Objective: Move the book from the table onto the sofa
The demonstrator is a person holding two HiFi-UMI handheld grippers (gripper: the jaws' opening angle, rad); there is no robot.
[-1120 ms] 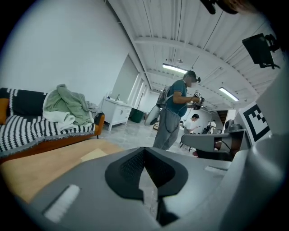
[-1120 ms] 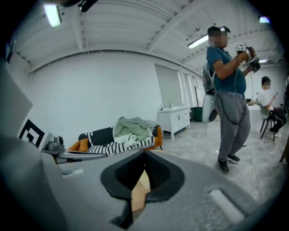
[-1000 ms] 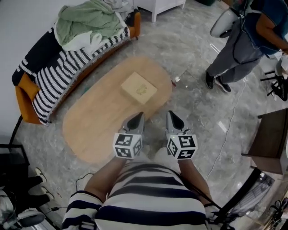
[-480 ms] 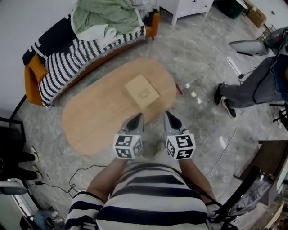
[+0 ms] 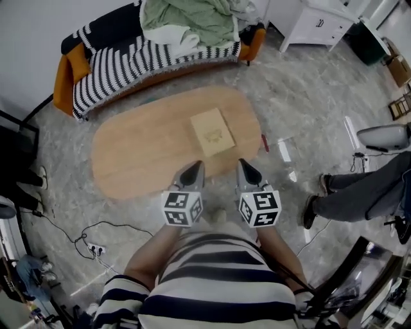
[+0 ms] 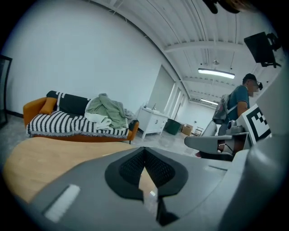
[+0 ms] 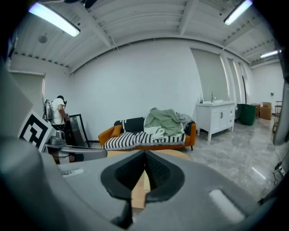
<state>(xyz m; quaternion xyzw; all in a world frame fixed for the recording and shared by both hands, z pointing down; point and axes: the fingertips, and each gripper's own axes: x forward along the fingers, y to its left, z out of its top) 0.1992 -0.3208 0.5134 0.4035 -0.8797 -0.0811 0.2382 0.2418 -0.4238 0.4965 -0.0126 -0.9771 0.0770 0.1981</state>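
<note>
A tan book [image 5: 212, 131] lies flat on the oval wooden table [image 5: 141, 148], toward its right end. Behind the table stands the orange sofa [image 5: 148, 54] with a striped throw and a heap of green cloth [image 5: 192, 19]. My left gripper [image 5: 193, 171] hangs over the table's near edge, jaws shut and empty. My right gripper [image 5: 246, 171] is beside it, just off the table's near right edge, also shut and empty. Both point toward the book, a short way short of it. In the right gripper view the sofa [image 7: 149, 133] shows beyond the shut jaws [image 7: 144, 155]; the left gripper view shows the same sofa [image 6: 76, 124].
A person's legs [image 5: 359, 193] stand on the marble floor to the right. A white cabinet [image 5: 321, 26] is at the back right. Cables and a power strip [image 5: 93, 247] lie on the floor at the left, near a dark frame [image 5: 16, 144].
The view has swung: table, book and sofa have rotated and shifted right and up in the head view. The person at the right has dropped lower in the picture. Both grippers stay shut.
</note>
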